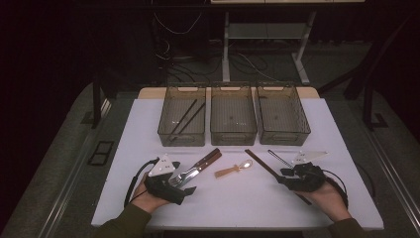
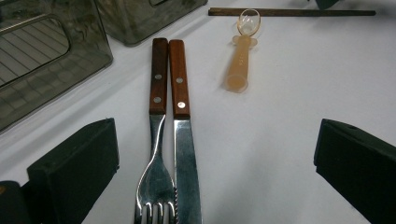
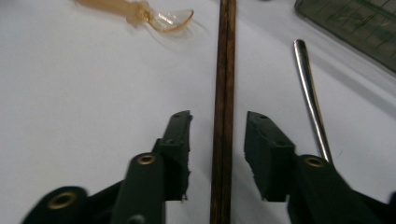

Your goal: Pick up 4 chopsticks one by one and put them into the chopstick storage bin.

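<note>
Dark wooden chopsticks point(image 3: 223, 93) lie flat on the white table point(image 1: 237, 198), passing untouched between the right gripper point(image 3: 218, 140)'s partly parted jaws. Left gripper point(image 2: 215, 154) spreads wide around the fork point(image 2: 156, 154) and knife point(image 2: 184, 154). Bare tabletop surrounds them.

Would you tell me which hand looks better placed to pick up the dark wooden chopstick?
Right, probably: the right gripper already straddles the chopstick, jaws apart and not pressing. The left gripper faces the fork and knife.

High view looks down; gripper views skim close, sharing the spoon point(image 2: 241, 56).
</note>
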